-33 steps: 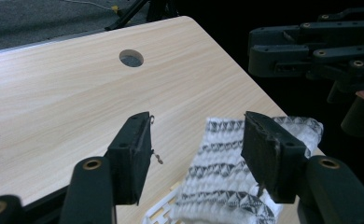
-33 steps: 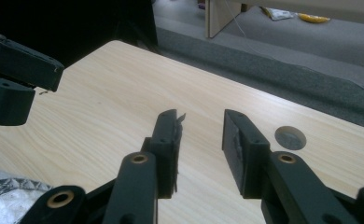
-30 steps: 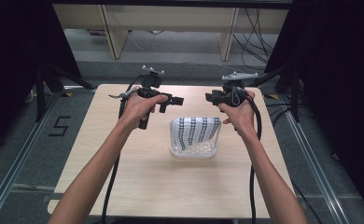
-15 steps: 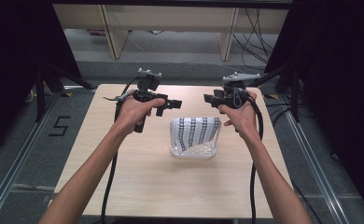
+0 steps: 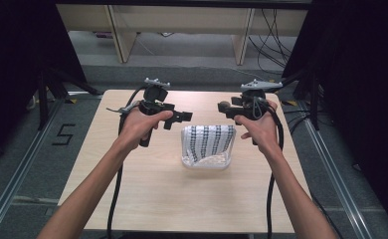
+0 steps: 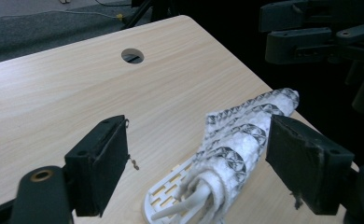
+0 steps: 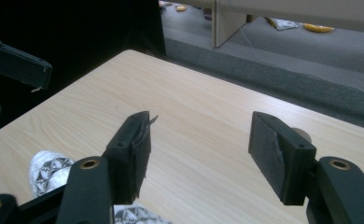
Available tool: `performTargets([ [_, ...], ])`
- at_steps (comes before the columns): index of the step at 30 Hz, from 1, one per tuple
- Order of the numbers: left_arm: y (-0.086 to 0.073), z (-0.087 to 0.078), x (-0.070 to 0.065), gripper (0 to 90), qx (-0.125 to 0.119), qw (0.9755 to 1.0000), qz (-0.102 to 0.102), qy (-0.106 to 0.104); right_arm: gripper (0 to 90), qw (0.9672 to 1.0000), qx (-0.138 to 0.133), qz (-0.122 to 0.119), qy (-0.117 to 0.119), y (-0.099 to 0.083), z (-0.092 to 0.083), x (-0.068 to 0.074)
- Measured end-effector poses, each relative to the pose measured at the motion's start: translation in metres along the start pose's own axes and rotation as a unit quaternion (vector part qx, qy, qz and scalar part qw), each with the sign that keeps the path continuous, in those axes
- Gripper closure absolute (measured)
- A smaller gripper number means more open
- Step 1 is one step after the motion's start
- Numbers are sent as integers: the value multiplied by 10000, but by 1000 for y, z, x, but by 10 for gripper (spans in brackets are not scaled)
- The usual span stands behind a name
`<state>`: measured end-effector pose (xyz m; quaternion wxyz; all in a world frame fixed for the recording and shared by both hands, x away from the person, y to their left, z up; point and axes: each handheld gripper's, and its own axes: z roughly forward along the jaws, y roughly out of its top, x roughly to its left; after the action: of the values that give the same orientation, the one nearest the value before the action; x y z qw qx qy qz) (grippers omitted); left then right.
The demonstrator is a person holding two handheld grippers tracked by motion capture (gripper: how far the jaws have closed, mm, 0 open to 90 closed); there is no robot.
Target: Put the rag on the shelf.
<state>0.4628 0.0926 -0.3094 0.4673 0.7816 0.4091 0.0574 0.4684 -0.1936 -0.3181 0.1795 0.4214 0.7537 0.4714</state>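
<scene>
Both units are released and empty — the left hand-held gripper and the right hand-held gripper hover above the tabletop. The patterned cloth lies draped over a white slatted tray between them — apparently untouched; any handling remains.

A pale wood-grain bench stands on grey carpet floor, with a round cable hole near its far edge. Metal floor rails run alongside it at 9 and 3 o'clock. A black "5" marking lies on the carpet at 9 o'clock. At 12 o'clock stands light wooden furniture, with black cables trailing toward 1 o'clock. Black curtains darken both sides.
</scene>
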Motion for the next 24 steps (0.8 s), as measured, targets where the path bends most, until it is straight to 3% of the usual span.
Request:
performTargets([
  [1, -1, -1, -1, 198, -46, 10000, 8, -11, 392, 9999, -52, -103, -56, -1, -1, -1],
  [2, -3, -3, -1, 197, -55, 10000, 20, -33, 387, 10000, -63, -27, 41, -2, -1, -1],
  [4, -6, -7, -1, 196, -64, 10000, 40, -44, 374, 10000, -73, 41, 10, -5, -4, 1],
  [10, -20, -19, -1, 185, -192, 9997, 96, -81, 338, 9998, -110, 77, 110, -11, -11, 3],
  [11, -22, -22, -2, 186, -200, 9997, 126, -77, 329, 9999, -127, -15, 91, -12, -12, 3],
  [13, -27, -27, -4, 185, -244, 9995, 179, -99, 313, 9997, -124, 112, 168, -14, -15, 5],
  [16, -34, -35, -6, 185, -324, 9992, 213, -123, 290, 9996, -166, 11, 210, -16, -18, 7],
  [22, -45, -44, -11, 182, -410, 9985, 328, -181, 268, 9995, -173, 63, 253, -19, -24, 14],
  [24, -48, -45, -13, 182, -400, 9984, 350, -175, 268, 9995, -221, -101, 198, -19, -25, 15],
])
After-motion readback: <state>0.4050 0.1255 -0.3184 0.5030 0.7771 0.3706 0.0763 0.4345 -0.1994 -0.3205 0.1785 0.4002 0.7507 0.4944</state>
